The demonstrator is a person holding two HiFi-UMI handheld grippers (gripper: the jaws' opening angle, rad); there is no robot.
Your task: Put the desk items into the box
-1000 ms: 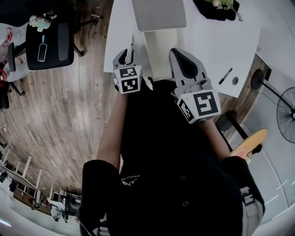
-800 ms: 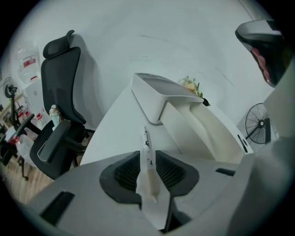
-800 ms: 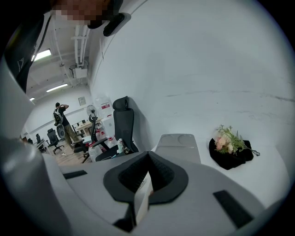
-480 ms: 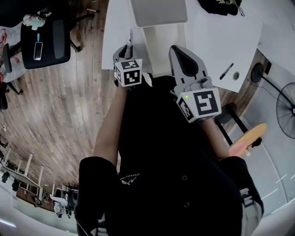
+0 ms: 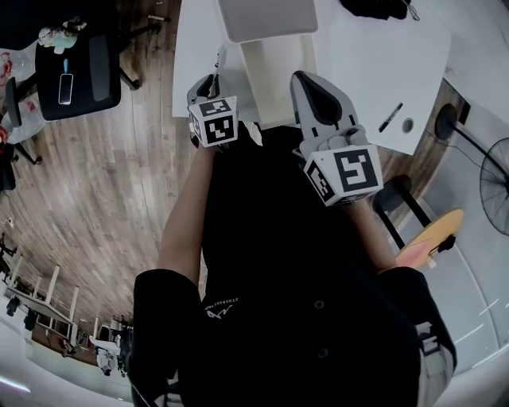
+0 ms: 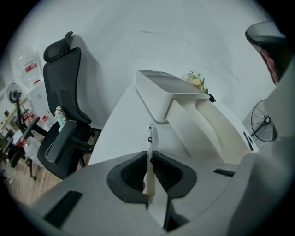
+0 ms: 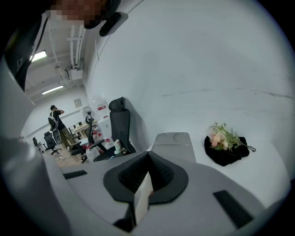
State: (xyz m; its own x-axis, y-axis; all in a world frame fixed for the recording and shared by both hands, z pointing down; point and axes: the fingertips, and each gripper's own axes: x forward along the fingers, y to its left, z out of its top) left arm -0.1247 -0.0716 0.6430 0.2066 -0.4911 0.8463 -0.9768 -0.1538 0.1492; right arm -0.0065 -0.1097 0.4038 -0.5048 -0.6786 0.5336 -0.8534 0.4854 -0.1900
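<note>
White pen (image 6: 150, 138) — end hidden (left tongs (image 6: 150, 159))

The box (image 5: 274, 75) stands on the desk (image 5: 358, 63), toward its near left, with its lid (image 5: 266, 17) at the far end. The left gripper (image 5: 213, 81) is just left of the box, and a pen (image 5: 220, 60) between its jaws points far. The right gripper (image 5: 302, 79) is at the box's near right, with a thin flat piece (image 7: 142, 198) in its jaws. A marker (image 5: 390, 118) lies right of it, by the desk's near edge. Flowers (image 7: 225, 137) lie at the far right. A chair (image 5: 91, 67) stands left of the desk, with a phone (image 5: 66, 87) on it.
</note>
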